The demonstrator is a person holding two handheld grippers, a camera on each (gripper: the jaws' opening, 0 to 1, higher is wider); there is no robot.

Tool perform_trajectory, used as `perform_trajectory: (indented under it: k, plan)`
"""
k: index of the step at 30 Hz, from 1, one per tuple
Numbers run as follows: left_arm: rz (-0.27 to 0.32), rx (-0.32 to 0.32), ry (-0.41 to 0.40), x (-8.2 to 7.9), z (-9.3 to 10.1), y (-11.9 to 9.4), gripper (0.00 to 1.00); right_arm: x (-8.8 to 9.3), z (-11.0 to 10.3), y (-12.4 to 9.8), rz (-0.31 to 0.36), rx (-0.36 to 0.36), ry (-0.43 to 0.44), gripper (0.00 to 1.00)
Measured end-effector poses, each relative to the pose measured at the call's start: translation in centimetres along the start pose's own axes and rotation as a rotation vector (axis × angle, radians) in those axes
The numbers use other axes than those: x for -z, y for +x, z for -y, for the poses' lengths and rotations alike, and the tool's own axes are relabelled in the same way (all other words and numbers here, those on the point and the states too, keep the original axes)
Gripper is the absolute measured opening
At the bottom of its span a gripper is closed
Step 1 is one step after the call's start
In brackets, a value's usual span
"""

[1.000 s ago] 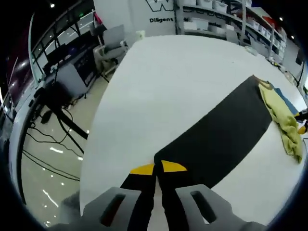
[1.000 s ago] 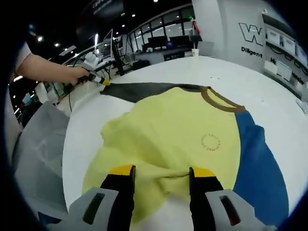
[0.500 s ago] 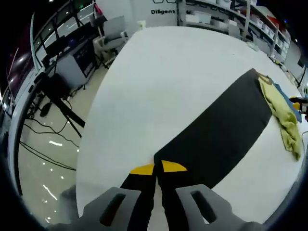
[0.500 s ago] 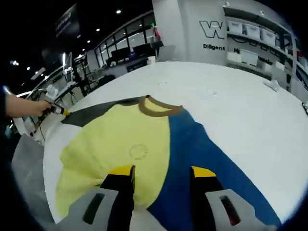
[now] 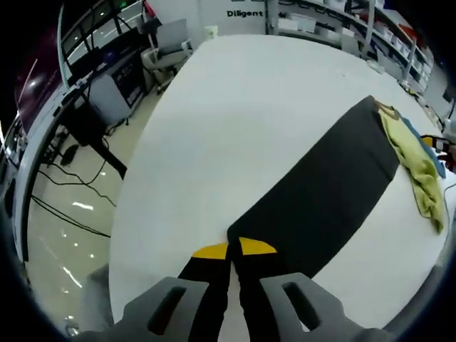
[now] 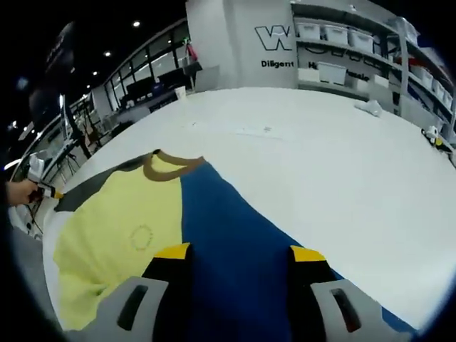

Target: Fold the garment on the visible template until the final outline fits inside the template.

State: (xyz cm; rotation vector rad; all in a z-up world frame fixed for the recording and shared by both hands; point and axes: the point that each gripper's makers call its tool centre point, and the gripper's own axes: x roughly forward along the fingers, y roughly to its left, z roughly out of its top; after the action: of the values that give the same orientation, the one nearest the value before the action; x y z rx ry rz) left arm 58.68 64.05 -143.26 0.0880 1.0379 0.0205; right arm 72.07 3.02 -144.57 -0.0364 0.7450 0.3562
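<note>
Left gripper view has the left gripper at the bottom centre, its yellow-tipped jaws pressed together on the end of the dark sleeve, pinching the cloth at its near edge. From that pinch the sleeve runs as a long flat band toward the upper right of the frame, its two long edges straight and nearly parallel, widening as it goes. At its far end it meets the rest of the garment, seen here as a crumpled yellow fold with a sliver of blue behind it, close to the right edge of the frame. The white table lies bare to the upper left of the sleeve, and its curved rim drops at the left to a shiny floor with cables and a stand. In the right gripper view the right gripper sits at the bottom centre with its jaws spread apart and nothing between the tips; beneath and beyond them lies the blue half of the garment, and the yellow half with a faint round print lies to the left. A brown collar marks the garment's far edge at centre left, and the dark sleeve stretches from there to the left of the frame, where a hand shows. Right of the blue panel's straight edge, the table spreads wide and bare toward shelves at the upper right.
</note>
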Motion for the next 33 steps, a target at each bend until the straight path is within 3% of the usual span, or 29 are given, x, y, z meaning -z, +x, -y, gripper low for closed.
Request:
perform_trajectory:
  k: [3, 9, 11, 13, 14, 15, 18, 20, 23, 25, 28, 30, 33]
  plan:
    - [0.000, 0.000, 0.007, -0.1, 0.0, 0.1, 0.06, -0.7, 0.7, 0.4, 0.015, 0.012, 0.033, 0.53]
    - [-0.010, -0.006, 0.010, -0.8, -0.6, 0.7, 0.06, -1.2, 2.0, 0.9, 0.014, 0.029, 0.020, 0.56]
    - [-0.014, -0.008, 0.004, -0.8, -0.6, 0.7, 0.06, -1.2, 3.0, 1.3, 0.003, 0.042, 0.021, 0.68]
    - [-0.020, -0.007, 0.023, -0.7, -0.5, 0.6, 0.07, -1.4, 3.0, 0.8, -0.004, 0.022, 0.058, 0.66]
    - [-0.010, -0.013, 0.035, -0.9, -0.6, 0.5, 0.08, -1.4, 2.8, 0.6, -0.011, 0.005, 0.080, 0.66]
    - [0.040, -0.042, 0.045, -1.7, -1.0, 0.1, 0.12, -2.1, 3.1, -0.2, 0.034, 0.022, 0.023, 0.65]
    - [0.103, -0.035, 0.059, -2.9, -0.1, -0.8, 0.24, -2.2, 2.6, -0.9, 0.049, 0.001, 0.034, 0.65]
    - [0.135, -0.029, 0.111, -3.7, 0.7, -1.3, 0.26, -2.2, 2.1, -1.7, 0.063, -0.008, -0.012, 0.65]
    - [0.200, -0.032, 0.197, -5.2, 2.6, -2.3, 0.28, -2.3, -0.4, -3.4, 0.115, -0.070, -0.069, 0.66]
    - [0.259, 0.025, 0.210, -6.3, 5.2, -2.9, 0.28, -1.4, -2.5, -4.4, 0.118, -0.129, -0.073, 0.66]
    - [0.281, 0.069, 0.326, -6.6, 8.7, -3.3, 0.30, 0.2, -5.5, -5.8, 0.110, -0.197, -0.128, 0.66]
    - [0.300, 0.161, 0.329, -6.7, 12.2, -3.6, 0.30, 1.7, -7.3, -6.8, 0.080, -0.222, -0.206, 0.67]
    - [0.325, 0.242, 0.437, -6.9, 16.1, -3.6, 0.30, 2.8, -9.7, -8.0, 0.087, -0.262, -0.225, 0.68]
